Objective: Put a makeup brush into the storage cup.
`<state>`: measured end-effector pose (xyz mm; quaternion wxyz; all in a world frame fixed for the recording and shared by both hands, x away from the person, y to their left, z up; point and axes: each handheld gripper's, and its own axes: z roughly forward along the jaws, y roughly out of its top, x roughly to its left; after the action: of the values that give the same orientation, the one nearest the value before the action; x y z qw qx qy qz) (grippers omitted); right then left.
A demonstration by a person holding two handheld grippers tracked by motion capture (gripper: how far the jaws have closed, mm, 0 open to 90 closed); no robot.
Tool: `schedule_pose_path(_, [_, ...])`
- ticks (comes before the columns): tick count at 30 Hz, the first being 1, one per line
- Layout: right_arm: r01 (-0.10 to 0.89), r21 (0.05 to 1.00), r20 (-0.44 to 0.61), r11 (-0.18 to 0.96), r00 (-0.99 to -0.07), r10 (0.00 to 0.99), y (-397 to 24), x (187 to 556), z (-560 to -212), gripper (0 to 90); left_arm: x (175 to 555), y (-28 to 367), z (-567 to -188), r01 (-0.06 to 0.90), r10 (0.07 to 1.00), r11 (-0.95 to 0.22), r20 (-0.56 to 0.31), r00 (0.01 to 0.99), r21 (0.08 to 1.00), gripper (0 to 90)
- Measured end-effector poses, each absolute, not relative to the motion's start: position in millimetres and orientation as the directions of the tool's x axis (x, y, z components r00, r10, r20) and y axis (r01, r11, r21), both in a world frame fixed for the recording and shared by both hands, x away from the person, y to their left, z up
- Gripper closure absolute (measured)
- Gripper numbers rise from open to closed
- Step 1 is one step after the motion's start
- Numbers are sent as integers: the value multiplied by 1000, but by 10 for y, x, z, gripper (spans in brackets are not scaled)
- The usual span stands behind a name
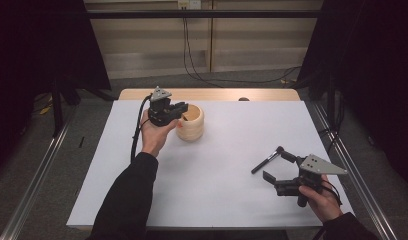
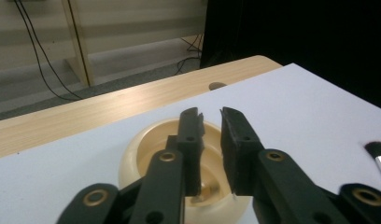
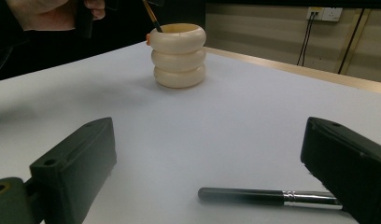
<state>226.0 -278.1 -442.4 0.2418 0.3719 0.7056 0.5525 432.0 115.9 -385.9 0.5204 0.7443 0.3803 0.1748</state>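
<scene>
The cream ribbed holder (image 1: 190,122) sits toward the back left of the white bench (image 1: 212,195), and that's where the action is: a thin dark stick (image 3: 151,15), maybe a pencil or slim brush handle, leans into its mouth, with something orange (image 3: 148,37) peeking at the rim that I can't really identify. The left gripper (image 1: 183,107) hovers right over the holder opening; in the left gripper view its jaws stand only a narrow slit apart and I can't see anything pinched between them, so I honestly can't tell if it has let go of the stick or is just barely holding it. Looks to me like the drop-off step for that item is wrapping up. Further out, the black-handled makeup brush (image 1: 267,160) lies flat on the bench at the front right, well apart from the holder. The right gripper (image 1: 279,166) is spread wide open with a jaw on either side of the brush, not touching it as far as I can see; its own view shows the handle and silver ferrule (image 3: 310,198) lying across between the jaws. So my guess for the next move: lower a bit, close on the handle somewhere near the middle, lift, tip it upright, and carry it to the holder without bumping the left hand (image 1: 156,135).
</scene>
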Motion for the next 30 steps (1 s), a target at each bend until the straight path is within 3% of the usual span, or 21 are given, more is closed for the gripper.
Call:
schedule_pose_path(4, [255,960,66,115,-607,792,-2785,2262,-4424,31,4323,1162,-3861,387,761,-170,-129,636,906,743])
schedule_pose_path(12, [257,960,70,111,-604,794,-2787,2259,-4422,30,4318,1160,-3857,375,768,-158,-125,628,913,582])
schedule_pose_path(23, [260,960,78,104,-605,793,-2787,2258,-4418,30,4312,1166,-3849,374,763,-159,-127,634,913,276])
schedule_pose_path(30, [264,960,85,96,-597,798,-2785,2257,-4418,28,4294,1192,-3824,350,762,-136,-128,635,927,25])
